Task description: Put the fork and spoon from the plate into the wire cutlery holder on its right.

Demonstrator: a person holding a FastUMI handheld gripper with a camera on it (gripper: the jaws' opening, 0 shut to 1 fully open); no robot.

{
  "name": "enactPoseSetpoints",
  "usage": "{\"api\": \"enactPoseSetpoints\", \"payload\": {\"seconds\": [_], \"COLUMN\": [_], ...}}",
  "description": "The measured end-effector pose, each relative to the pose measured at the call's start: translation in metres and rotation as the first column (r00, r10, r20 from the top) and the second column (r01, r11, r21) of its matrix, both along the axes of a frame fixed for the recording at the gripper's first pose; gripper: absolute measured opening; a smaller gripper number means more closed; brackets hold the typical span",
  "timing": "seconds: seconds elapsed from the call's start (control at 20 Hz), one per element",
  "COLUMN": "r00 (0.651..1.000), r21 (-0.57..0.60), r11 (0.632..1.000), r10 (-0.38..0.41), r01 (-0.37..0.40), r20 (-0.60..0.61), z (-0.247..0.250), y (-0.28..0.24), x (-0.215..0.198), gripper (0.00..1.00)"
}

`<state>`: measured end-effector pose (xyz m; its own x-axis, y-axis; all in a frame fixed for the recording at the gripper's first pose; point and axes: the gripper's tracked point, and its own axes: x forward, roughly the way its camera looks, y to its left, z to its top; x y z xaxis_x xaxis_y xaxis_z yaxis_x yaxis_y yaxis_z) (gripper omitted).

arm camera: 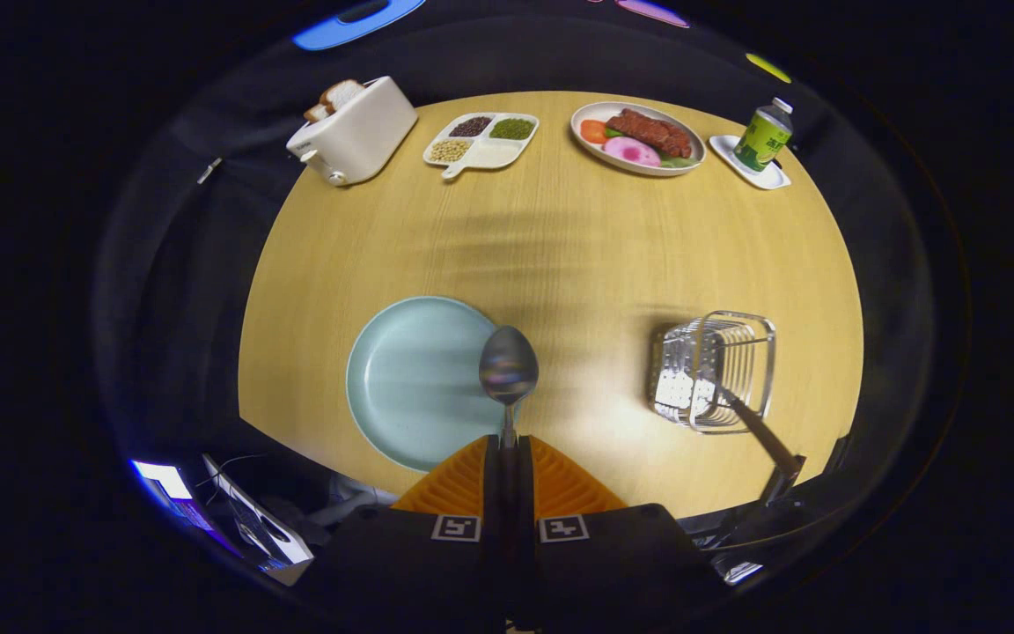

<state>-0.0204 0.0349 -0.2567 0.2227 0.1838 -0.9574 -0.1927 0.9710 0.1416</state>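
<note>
Tongs state: my tongs [508,445] are closed together, clamped on the thin handle of the spoon [508,365]; both fingers press on it.
Spoon position: its bowl stands out ahead of the fingertips, above the right rim of the plate [410,383], lifted clear by my judgement.
Fork position: a dark handle leans out of the wire cutlery holder [714,370] toward the near edge of the worktop [560,238]; I take it to be the fork [758,436], already stowed.
Holder position: on the worktop near its right edge, apart from the plate.
Step in hand: carry the spoon rightward to the holder, as I judge it.
Risk 1: the grip sits at the handle end, so the heavy bowl may pivot or slip between the fingers during a quick swing.
Risk 2: the bowl may catch on the holder's top wire, or strike the leaning fork handle, and tip the light holder.
Risk 3: releasing too high may let the spoon bounce out.
Materials, spoon: polished metal, oval bowl, mirror-like.
Materials, plate: round, pale blue-green, matt, shallow rim.
Materials, holder: bright wire frame, boxy, open sides.
Materials, worktop: light wood grain, smooth.
</note>
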Motion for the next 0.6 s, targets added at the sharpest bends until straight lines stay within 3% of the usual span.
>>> {"api": "enactPoseSetpoints", "payload": {"seconds": [0.6], "r00": [0.993], "r21": [-0.03], "r11": [0.993], "r10": [-0.115], "r01": [0.114], "r20": [-0.008], "z": [0.029], "y": [-0.12], "x": [0.014], "gripper": [0.09]}}
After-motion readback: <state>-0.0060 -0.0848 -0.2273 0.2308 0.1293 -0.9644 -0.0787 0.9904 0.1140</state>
